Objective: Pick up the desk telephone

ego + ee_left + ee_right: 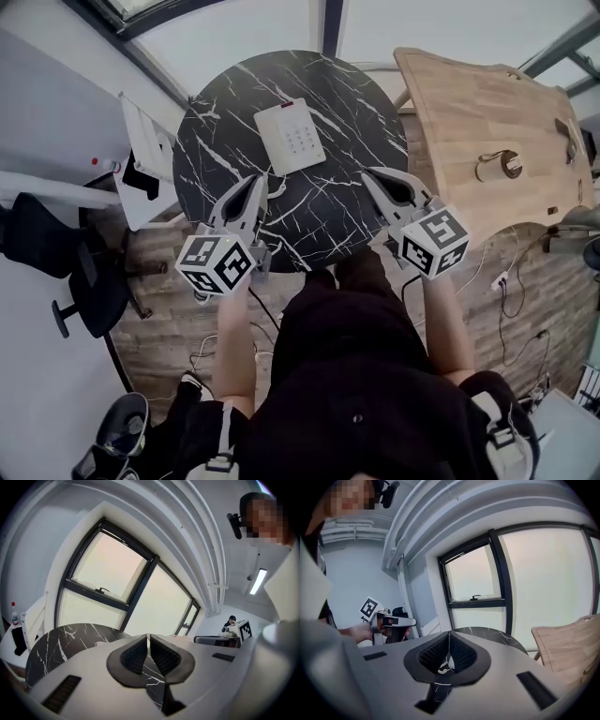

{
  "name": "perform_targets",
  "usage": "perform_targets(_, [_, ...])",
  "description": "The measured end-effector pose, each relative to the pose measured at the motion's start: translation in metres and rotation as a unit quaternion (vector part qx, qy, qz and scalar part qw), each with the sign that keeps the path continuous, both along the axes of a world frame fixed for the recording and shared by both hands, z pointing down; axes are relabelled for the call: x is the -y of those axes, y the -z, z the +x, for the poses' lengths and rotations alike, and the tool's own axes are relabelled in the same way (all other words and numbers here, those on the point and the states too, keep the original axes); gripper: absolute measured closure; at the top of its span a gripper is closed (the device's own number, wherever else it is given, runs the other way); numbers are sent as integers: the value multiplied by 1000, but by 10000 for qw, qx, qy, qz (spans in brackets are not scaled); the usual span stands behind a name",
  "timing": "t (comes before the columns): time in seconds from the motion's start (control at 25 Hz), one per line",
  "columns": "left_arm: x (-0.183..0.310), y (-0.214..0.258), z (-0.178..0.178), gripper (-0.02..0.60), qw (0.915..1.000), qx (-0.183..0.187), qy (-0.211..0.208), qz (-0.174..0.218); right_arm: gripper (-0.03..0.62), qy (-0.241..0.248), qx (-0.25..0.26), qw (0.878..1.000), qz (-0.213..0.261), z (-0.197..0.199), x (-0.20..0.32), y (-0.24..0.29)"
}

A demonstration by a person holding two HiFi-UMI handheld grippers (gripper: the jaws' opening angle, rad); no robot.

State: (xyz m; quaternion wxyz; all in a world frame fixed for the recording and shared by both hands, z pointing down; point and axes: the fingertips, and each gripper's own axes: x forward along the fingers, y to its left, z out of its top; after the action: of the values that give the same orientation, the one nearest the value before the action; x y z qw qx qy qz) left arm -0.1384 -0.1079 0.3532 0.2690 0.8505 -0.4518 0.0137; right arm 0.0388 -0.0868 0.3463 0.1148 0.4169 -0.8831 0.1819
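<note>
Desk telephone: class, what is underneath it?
The desk telephone lies flat on the round black marble table. The tabletop directly beneath it is covered, so anything there cannot be seen.

bright daylight through the window, fisheye edges, sharp focus

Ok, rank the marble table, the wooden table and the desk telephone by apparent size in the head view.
1. marble table
2. wooden table, not much smaller
3. desk telephone, by far the smallest
</note>
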Motion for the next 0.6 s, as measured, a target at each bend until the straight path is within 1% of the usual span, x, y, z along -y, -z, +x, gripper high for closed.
perform_targets(0.12, [10,-13,5,552,9998,0,22,-187,562,-37,43,9997,-246,2,6,-16])
perform_targets(0.28, [24,-29,10,552,9992,81,-87,-393,562,-53,75,9989,-463,2,24,-33])
perform_targets(0.44, [37,-44,11,552,9977,152,-134,-639,562,126,82,9976,-680,-2,45,-48])
perform_targets(0.6, [50,-64,9,552,9958,156,-67,-899,562,312,46,9951,-937,-9,65,-68])
